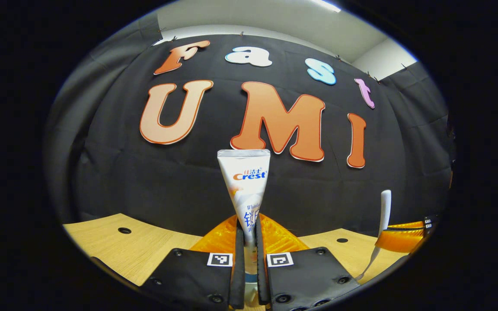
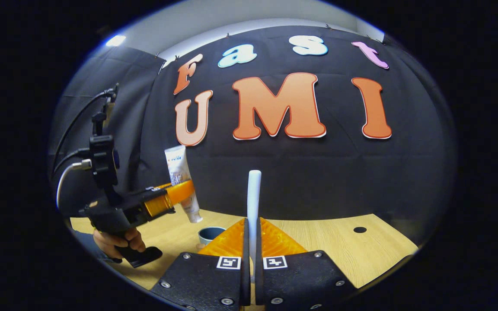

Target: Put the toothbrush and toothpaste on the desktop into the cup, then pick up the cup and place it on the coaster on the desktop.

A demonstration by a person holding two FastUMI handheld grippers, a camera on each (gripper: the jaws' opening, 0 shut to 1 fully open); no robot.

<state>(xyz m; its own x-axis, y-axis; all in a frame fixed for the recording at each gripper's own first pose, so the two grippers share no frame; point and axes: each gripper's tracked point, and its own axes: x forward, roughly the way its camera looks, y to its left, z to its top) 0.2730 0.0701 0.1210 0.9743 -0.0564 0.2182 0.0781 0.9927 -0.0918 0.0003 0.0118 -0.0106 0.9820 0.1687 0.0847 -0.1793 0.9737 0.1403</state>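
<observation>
My left gripper (image 1: 249, 242) is shut on a white toothpaste tube (image 1: 244, 185), which stands upright between its fingers with the crimped end on top. My right gripper (image 2: 251, 233) is shut on a white toothbrush (image 2: 254, 194), whose handle points straight up. In the right gripper view the left gripper (image 2: 183, 191) is at the left, held by a hand (image 2: 117, 242), with the toothpaste tube (image 2: 180, 172) cap down just above a blue-grey cup (image 2: 210, 235) on the table. The toothbrush (image 1: 384, 216) and the right gripper (image 1: 398, 239) show at the right edge of the left gripper view.
The light wooden table (image 2: 335, 246) has round cable holes (image 2: 360, 230) (image 1: 124, 230). The black cloth wall stands close behind it. Cables (image 2: 69, 168) trail from the left gripper's mount.
</observation>
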